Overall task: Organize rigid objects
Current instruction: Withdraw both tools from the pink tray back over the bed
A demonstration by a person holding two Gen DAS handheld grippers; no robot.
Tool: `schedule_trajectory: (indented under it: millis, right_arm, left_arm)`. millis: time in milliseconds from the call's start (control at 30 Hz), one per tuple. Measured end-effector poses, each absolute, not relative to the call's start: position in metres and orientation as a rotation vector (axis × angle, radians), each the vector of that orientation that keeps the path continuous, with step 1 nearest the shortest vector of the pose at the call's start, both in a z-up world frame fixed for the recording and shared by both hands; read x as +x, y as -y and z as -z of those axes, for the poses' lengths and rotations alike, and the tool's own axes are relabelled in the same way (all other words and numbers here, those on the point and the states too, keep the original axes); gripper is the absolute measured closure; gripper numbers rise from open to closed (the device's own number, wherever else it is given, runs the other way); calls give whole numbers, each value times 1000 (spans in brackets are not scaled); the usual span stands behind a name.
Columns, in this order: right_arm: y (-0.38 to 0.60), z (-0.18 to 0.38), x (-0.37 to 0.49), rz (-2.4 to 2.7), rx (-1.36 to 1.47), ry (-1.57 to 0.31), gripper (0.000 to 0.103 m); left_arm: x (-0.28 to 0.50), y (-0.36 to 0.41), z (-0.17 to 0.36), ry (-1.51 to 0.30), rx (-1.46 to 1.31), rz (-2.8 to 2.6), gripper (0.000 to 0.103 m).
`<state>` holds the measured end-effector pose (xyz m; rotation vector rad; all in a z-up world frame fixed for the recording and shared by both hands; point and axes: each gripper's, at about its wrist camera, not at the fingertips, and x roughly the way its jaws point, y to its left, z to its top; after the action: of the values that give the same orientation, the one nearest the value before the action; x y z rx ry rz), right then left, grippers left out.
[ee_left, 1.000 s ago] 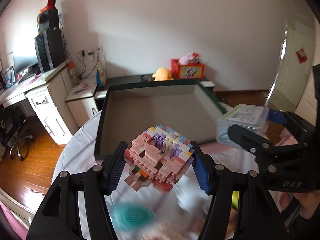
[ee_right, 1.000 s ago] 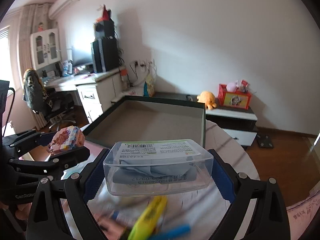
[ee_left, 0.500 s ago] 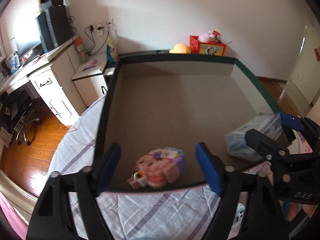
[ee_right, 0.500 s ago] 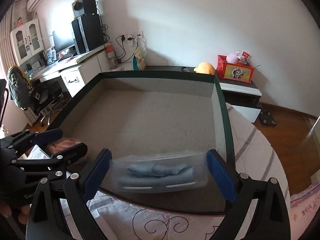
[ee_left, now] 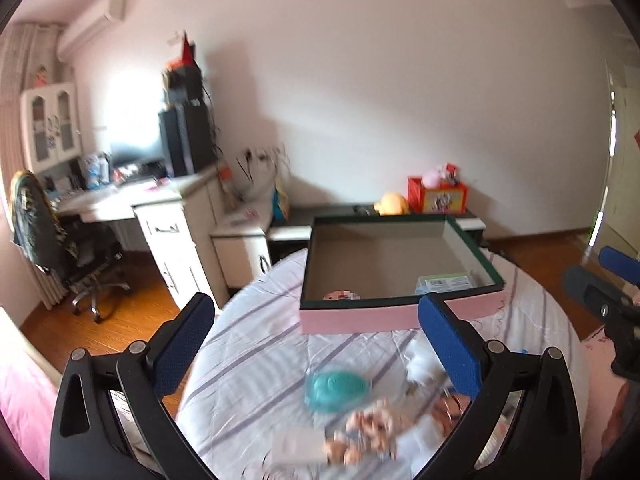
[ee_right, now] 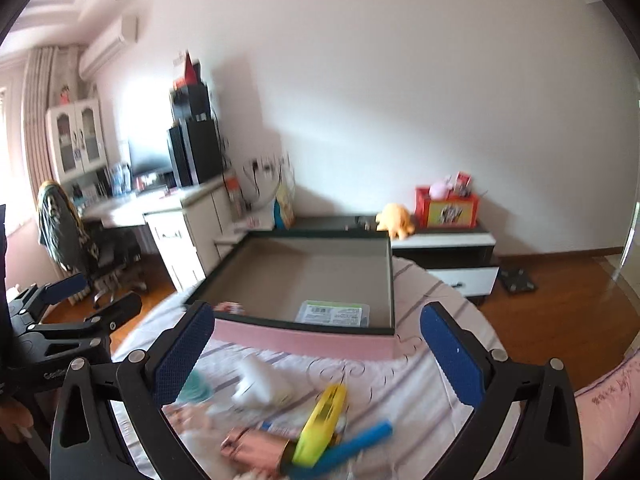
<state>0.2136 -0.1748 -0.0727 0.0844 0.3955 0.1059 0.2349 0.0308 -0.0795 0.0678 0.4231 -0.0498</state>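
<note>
In the box point(ee_right: 312, 340), along its near wall, we are seeing the block figure point(ee_left: 341, 296) lying toward the near left corner and the clear plastic case point(ee_right: 333, 313) toward the near right corner; both are resting free of any pad. The box is sitting at the far edge of the round table point(ee_left: 256, 344).

A second ago each of these two was clamped in a claw above the table; half a second ago they were dropping onto the box floor. Now both claws are back over the near part of the table.

We are holding the left gripper point(ee_left: 320, 340) with its jaws opening wide and nothing between them, above the teal dish point(ee_left: 337, 387) and the blurred small figures point(ee_left: 366, 430). The right gripper point(ee_right: 316, 352) is likewise opening and empty, over the white plug point(ee_right: 260, 380), the yellow tool point(ee_right: 322, 420) and the blue pen point(ee_right: 360, 442).

For the next pick, we are judging it best to slow each hand until the blur settles, choose one piece apiece, and bracket it across its narrow side. The yellow tool and blue pen are overlapping, so taking the upper one first should avoid dragging the other.
</note>
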Motion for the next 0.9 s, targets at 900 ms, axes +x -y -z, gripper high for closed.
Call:
schedule_trajectory:
  millis: [900]
  right_arm:
    - [145,59,65,-42,29,-271,0]
  left_arm:
    - [87,-43,64,-290,50,2,0]
